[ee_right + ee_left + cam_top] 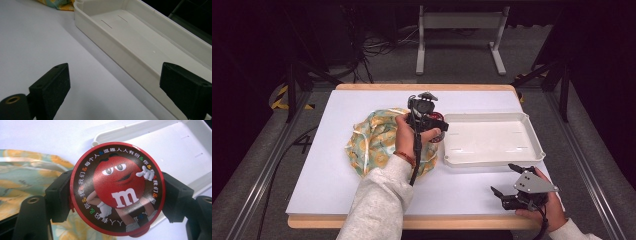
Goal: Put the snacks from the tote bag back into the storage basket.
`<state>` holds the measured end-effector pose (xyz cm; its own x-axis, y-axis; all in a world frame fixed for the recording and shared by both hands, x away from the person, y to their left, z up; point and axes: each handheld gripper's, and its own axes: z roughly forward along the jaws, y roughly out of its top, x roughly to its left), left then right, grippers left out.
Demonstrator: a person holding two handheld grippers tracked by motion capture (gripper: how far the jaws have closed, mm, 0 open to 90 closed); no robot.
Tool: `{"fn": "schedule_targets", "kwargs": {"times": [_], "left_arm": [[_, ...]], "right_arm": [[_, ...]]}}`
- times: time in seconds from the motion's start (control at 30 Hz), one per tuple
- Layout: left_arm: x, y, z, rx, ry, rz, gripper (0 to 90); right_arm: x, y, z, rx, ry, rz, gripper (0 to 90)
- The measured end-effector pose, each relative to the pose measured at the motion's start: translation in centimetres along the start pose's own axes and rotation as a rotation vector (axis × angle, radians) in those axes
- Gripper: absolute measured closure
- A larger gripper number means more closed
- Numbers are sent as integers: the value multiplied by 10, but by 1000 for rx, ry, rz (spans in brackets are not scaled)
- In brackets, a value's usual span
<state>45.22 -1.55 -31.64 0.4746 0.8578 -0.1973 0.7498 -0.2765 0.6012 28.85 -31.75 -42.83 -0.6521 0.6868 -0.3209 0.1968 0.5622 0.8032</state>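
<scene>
A wooden-edged bench (pixel 362 89) covered by a large white sheet (pixel 332 175) carries everything here. On the right half of the sheet lies a shallow rectangular white plastic tray (pixel 532 142), its floor bare apart from a few small slots; in the right gripper view its long near wall (pixel 117 53) runs diagonally across the picture. To the left of the tray, just beside its left end, a crumpled cloth printed in yellow, orange and pale green (pixel 372 142) is spread on the sheet, and a corner of it peeks in at the top of the right gripper view (pixel 58 4). The person's left arm, in a light grey sleeve (pixel 379 205), reaches over this cloth holding the left hand-held gripper (pixel 439 129), whose jaws are clamped on a round red-rimmed M&M's candy tin lid (pixel 117 190) with a red cartoon character and a ring of Chinese text; the lid is lifted above the gap between the cloth and the tray's left end. At the bench's near right corner the right hand (pixel 549 207) holds the right hand-held gripper (pixel 504 180) low over the sheet, its jaws spread wide with nothing between them, aimed toward the tray's near wall.
</scene>
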Motion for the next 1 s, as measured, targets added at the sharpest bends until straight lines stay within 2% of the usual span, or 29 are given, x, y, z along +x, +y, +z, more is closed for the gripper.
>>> {"fn": "schedule_targets", "kwargs": {"times": [0.23,0.63,1.0], "left_arm": [[-16,4,12,19,-13,19,246],[-34,10,29,38,-28,45,245],[-45,14,48,68,-39,46,246]], "right_arm": [[0,0,-1,0,1,-1,103],[0,0,-1,1,6,3,103],[-1,-1,-1,0,2,9,103]]}}
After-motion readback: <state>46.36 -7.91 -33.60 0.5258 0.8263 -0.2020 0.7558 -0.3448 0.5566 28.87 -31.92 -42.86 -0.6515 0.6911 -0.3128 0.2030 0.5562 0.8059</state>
